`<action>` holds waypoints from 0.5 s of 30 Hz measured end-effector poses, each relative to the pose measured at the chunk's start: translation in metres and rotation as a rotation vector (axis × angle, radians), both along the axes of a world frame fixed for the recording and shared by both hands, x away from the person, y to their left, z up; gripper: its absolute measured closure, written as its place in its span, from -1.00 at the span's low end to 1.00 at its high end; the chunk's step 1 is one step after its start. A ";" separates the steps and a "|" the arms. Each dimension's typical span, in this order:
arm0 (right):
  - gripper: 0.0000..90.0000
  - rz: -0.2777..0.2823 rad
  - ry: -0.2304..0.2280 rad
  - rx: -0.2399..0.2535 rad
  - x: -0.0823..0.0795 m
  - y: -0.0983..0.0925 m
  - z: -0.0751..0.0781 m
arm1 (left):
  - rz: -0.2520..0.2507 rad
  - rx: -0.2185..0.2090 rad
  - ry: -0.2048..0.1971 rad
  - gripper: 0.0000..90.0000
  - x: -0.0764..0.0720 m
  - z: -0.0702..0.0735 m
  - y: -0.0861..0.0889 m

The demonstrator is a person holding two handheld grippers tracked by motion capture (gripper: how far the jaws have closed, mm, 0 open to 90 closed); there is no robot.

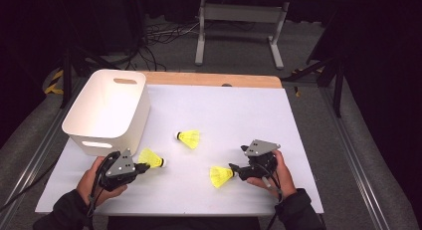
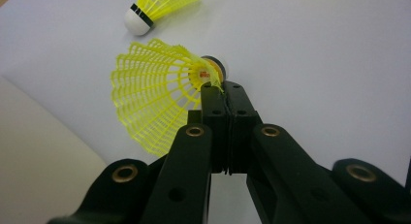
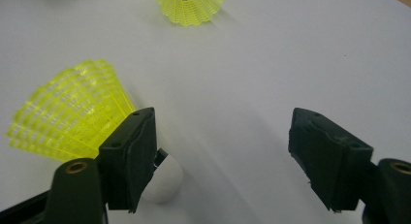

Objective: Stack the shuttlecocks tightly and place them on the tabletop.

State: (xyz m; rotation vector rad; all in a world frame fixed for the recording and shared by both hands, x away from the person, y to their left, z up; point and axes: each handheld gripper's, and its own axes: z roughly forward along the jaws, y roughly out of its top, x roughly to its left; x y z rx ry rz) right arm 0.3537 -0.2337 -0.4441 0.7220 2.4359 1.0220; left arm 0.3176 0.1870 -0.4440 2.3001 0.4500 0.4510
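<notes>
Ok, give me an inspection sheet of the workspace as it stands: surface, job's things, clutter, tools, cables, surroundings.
Surface: white table, wooden strip along the far edge.
Job's things: three yellow shuttlecocks. One is pinched by its skirt in the left tool; one lies loose mid-table; one lies at the right tool, its cork beside one jaw. White bin at the far left, inside not visible.
Clutter: nothing seen.
Tools: left tool shut on the skirt; right tool open, gripping nothing.
Cables: one trails from each tool toward the person; more lie on the floor behind the table.
Surroundings: dark room, grey floor, a white frame beyond the table.
</notes>
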 end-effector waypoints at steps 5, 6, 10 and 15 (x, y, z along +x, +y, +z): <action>-0.42 0.001 -0.002 -0.001 0.000 0.000 0.000 | 0.010 0.005 0.005 0.97 -0.004 -0.001 0.007; -0.42 0.001 -0.002 -0.001 0.000 0.000 0.000 | 0.010 0.005 0.005 0.97 -0.004 -0.001 0.007; -0.42 -0.001 -0.001 -0.003 0.001 0.000 0.000 | 0.008 -0.002 -0.001 0.97 -0.005 -0.001 0.008; -0.42 -0.003 -0.004 -0.002 0.000 0.000 0.000 | -0.002 -0.017 -0.016 0.96 -0.005 0.002 0.005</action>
